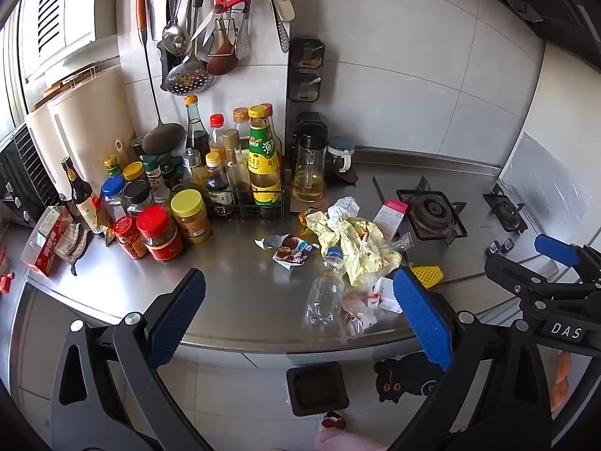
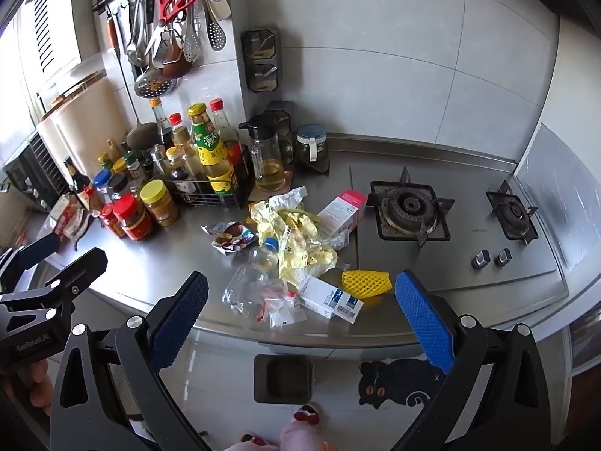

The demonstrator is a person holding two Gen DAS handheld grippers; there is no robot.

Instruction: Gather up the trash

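Both released, each hand-held gripper [image 1: 298, 317] [image 2: 300, 317] hovers short of trash pile [image 2: 296, 248].

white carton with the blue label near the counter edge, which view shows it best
The right wrist view: the white carton with the blue label lies whole and unobstructed by the yellow foam net. In the left wrist view, the left gripper's blue finger hides most of it.

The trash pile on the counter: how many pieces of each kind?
Crushed clear bottle: 1
Cardboard boxes, pink-topped and blue-striped: 2
Yellow foam net: 1
Crumpled yellow wrapper: 1
Snack wrapper: 1
Small clear packet: 1
Total: 7
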